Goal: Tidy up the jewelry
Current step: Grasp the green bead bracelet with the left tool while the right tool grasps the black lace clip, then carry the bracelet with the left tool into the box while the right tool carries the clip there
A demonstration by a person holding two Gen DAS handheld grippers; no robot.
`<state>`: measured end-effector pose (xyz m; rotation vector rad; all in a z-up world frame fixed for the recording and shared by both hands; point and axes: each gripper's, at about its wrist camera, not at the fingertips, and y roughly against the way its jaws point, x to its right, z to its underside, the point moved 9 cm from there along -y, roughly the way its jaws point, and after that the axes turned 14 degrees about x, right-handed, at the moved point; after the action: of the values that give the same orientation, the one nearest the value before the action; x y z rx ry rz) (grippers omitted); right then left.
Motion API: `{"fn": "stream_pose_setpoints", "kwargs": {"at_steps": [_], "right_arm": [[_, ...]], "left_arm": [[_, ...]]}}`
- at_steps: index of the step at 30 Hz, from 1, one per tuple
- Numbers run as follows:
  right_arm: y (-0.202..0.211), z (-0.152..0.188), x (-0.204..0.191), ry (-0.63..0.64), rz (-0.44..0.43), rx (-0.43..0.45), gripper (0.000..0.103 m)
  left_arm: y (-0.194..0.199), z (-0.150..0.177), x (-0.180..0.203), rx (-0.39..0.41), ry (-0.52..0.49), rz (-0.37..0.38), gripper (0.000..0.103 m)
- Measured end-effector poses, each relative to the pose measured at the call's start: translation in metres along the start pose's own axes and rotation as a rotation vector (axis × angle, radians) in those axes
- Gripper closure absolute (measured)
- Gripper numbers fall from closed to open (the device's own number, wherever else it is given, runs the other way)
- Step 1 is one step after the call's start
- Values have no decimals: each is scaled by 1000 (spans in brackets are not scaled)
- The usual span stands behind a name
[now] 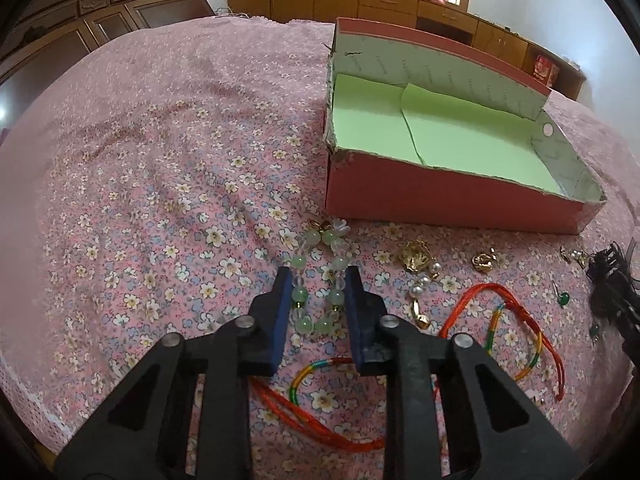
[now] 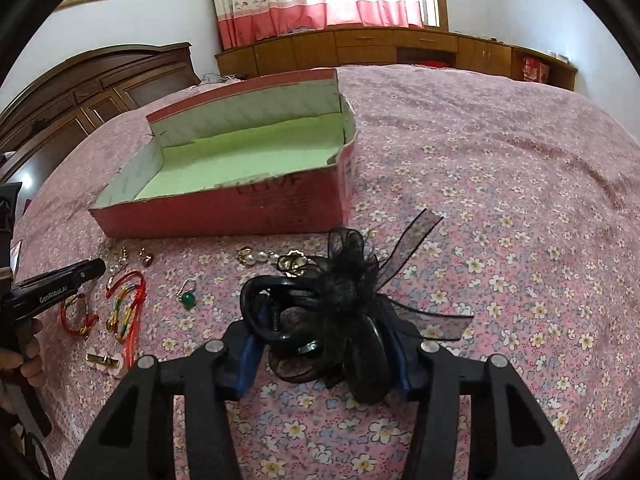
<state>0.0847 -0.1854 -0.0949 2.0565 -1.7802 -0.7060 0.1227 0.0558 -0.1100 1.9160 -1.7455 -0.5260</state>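
The left gripper [image 1: 318,276], spread, straddles the green bead bracelet [image 1: 320,280] lying lengthwise between its fingers, the pink box [image 1: 440,200] ahead to its right.

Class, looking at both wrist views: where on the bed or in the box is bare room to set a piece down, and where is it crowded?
Free: the green floor of the box, and the bedspread left of it. Crowded: the strip before the box, with bead bracelet, red cords, gold pieces and black hair clip.

"GenRoboLAI" in white on the left hand-held gripper [image 2: 60,286]; faint "LOVE" on pink box [image 2: 268,204] front
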Motion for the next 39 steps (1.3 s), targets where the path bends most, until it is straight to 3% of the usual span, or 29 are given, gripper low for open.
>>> {"fn": "stream_pose_setpoints", "kwargs": {"at_steps": [9,21,39], "right_arm": [[15,-7,1,-6,-2,32,53],[40,-22,-8,9,-13,85,53],[51,-81,-33,68,-94,143,53]], "left_arm": [[32,3,1,21,10,36,88],[63,-21,4,97,2,62,88],[66,-79,29,180,-42,75,88]]}}
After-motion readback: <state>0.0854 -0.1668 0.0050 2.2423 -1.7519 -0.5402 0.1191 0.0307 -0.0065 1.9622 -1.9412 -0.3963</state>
